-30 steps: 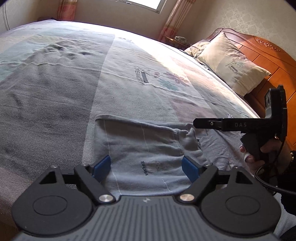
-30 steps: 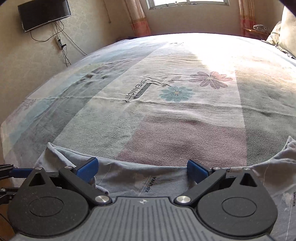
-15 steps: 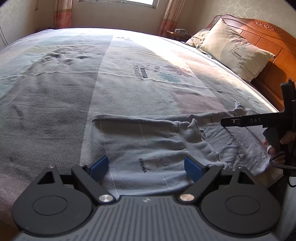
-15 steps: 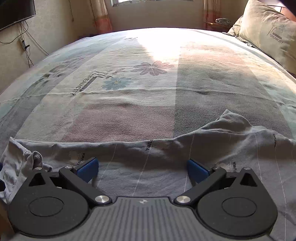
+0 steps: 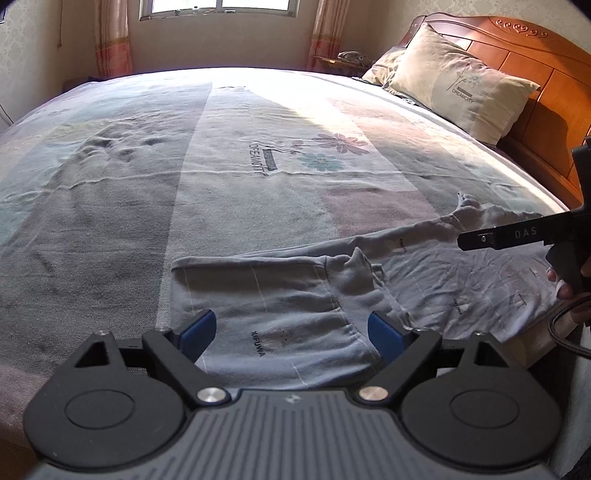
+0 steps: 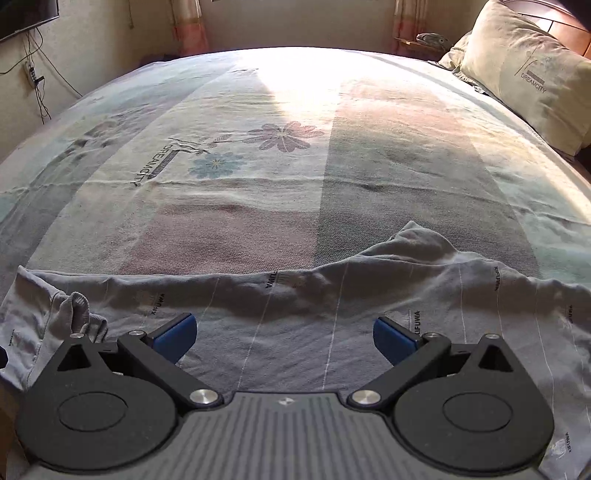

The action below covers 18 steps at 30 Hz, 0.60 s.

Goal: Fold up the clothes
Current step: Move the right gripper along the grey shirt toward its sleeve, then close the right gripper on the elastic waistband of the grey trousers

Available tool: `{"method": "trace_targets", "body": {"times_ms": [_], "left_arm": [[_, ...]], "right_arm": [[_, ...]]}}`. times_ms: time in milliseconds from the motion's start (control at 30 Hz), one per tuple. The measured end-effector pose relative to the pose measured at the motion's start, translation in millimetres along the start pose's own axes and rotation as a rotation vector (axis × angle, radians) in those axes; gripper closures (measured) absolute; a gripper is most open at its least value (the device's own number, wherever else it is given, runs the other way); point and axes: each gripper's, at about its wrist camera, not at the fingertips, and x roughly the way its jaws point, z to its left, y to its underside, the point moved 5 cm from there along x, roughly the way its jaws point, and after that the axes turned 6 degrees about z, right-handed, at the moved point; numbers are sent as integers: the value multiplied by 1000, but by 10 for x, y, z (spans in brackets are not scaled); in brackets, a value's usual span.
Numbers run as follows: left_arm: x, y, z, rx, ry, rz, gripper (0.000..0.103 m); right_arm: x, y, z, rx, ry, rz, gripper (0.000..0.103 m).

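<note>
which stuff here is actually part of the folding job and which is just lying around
Job: grey garment spread along the bed's near edge; left gripper and right gripper, both open above it.

Lying about: pillow, flowered bedsheet, wooden headboard, wall TV.

Left gripper (image 5: 291, 332) and right gripper (image 6: 284, 338) both spread wide

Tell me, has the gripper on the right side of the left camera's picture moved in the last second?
Yes. Against the pillow, the right gripper has drifted rightward along the grey garment, away from its bunched middle and toward the headboard.
</note>
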Motion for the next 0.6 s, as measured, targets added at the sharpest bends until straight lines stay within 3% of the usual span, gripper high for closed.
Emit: {"method": "trace_targets", "body": {"times_ms": [400, 533, 600], "left_arm": [[-208, -22, -502, 83, 5, -6, 14], [-266, -44, -681, 117, -4, -4, 14], [-284, -61, -770, 132, -5, -4, 13]], "right_arm": [[-238, 705, -33, -111, 6, 61, 0], [-435, 609, -329, -44, 54, -23, 0], [-441, 620, -563, 17, 66, -17, 0]]}}
